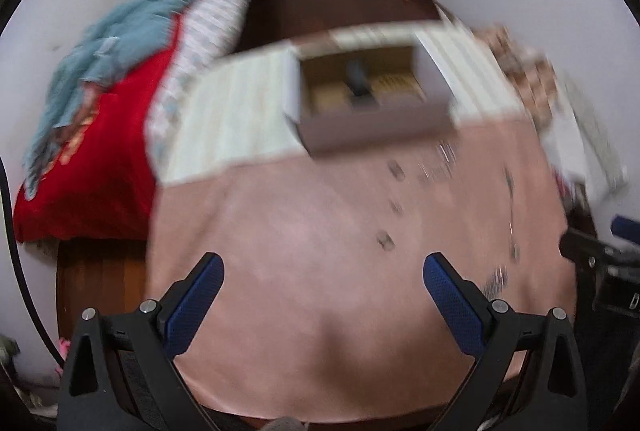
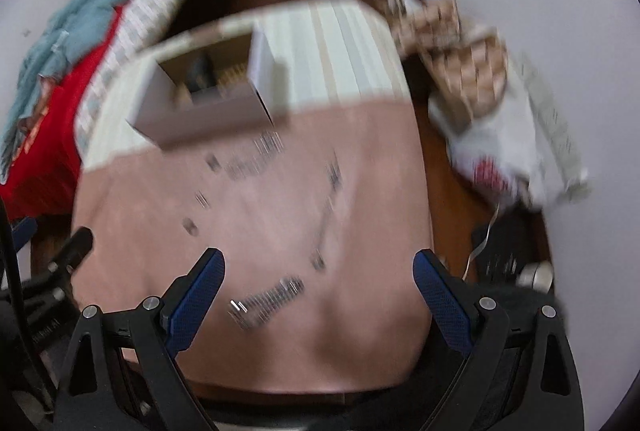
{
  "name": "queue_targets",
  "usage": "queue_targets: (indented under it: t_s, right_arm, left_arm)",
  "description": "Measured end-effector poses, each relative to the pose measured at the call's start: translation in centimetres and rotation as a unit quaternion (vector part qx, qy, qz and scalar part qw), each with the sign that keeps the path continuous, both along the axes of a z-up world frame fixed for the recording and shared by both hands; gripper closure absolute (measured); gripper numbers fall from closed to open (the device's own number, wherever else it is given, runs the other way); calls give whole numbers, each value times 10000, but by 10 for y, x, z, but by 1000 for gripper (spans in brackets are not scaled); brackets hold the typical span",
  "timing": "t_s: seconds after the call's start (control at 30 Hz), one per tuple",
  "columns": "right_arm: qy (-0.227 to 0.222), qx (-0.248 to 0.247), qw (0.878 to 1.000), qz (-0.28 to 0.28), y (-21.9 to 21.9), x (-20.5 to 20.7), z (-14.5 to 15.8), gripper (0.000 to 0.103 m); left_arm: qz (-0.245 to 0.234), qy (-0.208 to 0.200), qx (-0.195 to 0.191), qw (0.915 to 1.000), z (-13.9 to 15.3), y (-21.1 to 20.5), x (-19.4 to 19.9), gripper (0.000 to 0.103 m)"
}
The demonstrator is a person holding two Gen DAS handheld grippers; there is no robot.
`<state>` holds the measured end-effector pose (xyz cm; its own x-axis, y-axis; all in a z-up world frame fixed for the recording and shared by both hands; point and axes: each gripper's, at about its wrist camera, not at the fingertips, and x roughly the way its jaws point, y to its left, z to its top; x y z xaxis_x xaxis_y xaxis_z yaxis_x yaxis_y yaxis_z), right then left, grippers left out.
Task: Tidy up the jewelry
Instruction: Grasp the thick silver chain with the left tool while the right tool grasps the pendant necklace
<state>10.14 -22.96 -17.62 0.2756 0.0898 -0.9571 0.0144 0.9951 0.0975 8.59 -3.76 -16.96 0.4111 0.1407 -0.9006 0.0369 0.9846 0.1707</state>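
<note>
Both views are motion-blurred. An open white jewelry box (image 1: 372, 107) with tan compartments and a dark holder stands at the far edge of a pink cloth (image 1: 320, 251); it also shows in the right wrist view (image 2: 204, 99). Several small silver jewelry pieces lie scattered on the cloth: rings (image 1: 386, 240), a chain (image 2: 326, 219) and a bracelet (image 2: 268, 301). My left gripper (image 1: 323, 269) is open and empty above the cloth. My right gripper (image 2: 319, 265) is open and empty, above the chain's near end.
The table carries a striped cream cloth (image 2: 340, 47) behind the pink one. A bed with a red blanket (image 1: 100, 151) and teal fabric lies left. Patterned bags (image 2: 472, 71) sit right. The other gripper shows at the right edge of the left wrist view (image 1: 600, 271).
</note>
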Motion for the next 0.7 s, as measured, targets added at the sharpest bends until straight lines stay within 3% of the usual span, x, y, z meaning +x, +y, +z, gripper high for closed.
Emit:
queue_targets:
  t_s: [0.07, 0.13, 0.2, 0.37, 0.47, 0.5, 0.53, 0.57, 0.6, 0.63, 0.7]
  right_arm:
    - [258, 131, 9995, -106, -16, -10, -27, 12]
    - [446, 193, 9987, -184, -29, -16, -49, 34]
    - [521, 173, 9981, -277, -43, -21, -65, 43]
    - [570, 273, 9966, -532, -67, -29, -82, 43]
    - [560, 320, 9959, -630, -73, -29, -83, 43]
    - [556, 339, 9957, -665, -75, -28, -82, 43]
    - [545, 378, 9953, -705, -77, -29, -81, 43]
    - [537, 404, 9951, -726, -78, -26, -82, 43]
    - [522, 426, 9949, -751, -78, -24, -81, 43]
    - [507, 443, 9948, -765, -77, -23, -80, 43]
    - [477, 472, 9948, -763, -75, -21, -79, 43]
  left_arm:
    - [-256, 281, -65, 9993, -24, -17, -4, 1]
    - [-533, 500, -85, 9973, -46, -37, -7, 2]
    - [-794, 632, -133, 9947, -62, -53, -8, 2]
    - [-1231, 1034, -158, 9869, -91, -77, -7, 6]
    - [-1446, 1041, -306, 9835, -96, -86, -7, 20]
    - [-1513, 1028, -365, 9824, -95, -88, -7, 30]
    - [-1628, 1036, -530, 9798, -93, -90, -7, 49]
    - [-1684, 1023, -652, 9782, -91, -91, -8, 60]
    - [-1736, 987, -597, 9780, -89, -93, -9, 82]
    - [-1794, 994, -559, 9771, -88, -96, -9, 89]
    - [-1770, 1003, -568, 9774, -88, -94, -7, 89]
